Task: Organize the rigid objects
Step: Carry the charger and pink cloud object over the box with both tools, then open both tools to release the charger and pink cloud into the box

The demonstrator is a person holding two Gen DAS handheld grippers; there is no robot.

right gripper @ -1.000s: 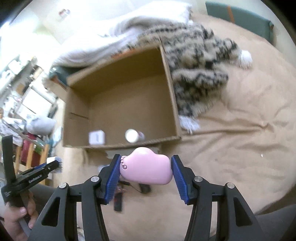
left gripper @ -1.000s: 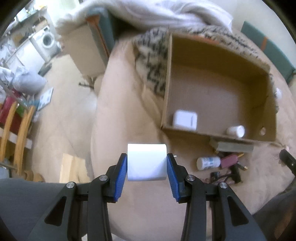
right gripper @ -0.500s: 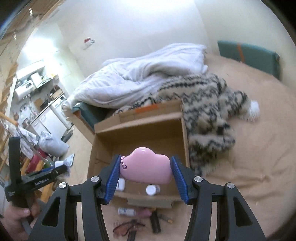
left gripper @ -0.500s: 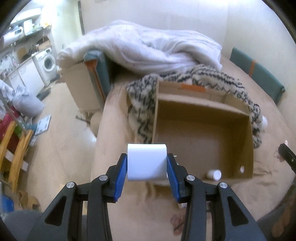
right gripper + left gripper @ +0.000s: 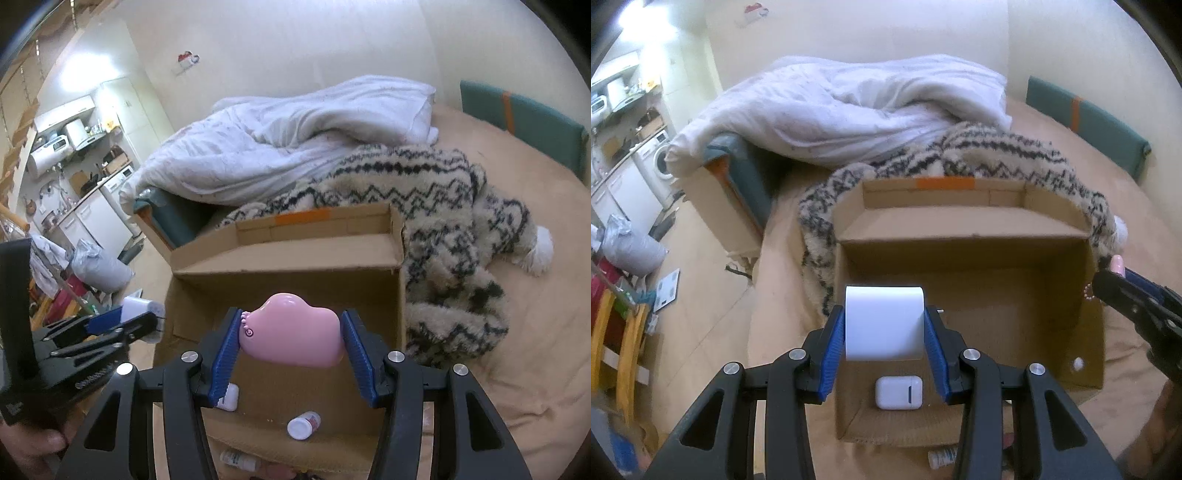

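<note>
Left wrist view, cardboard box (image 5: 1093, 295) now nearer, earbud case (image 5: 898, 392) below tongs (image 5: 885, 326)

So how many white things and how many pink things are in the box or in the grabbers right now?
White: 3, the white block clamped in the left gripper, plus the earbud case and small bottle lying in the cardboard box.
Pink: 1, the pink case clamped in the right gripper.
Total: 4
</note>
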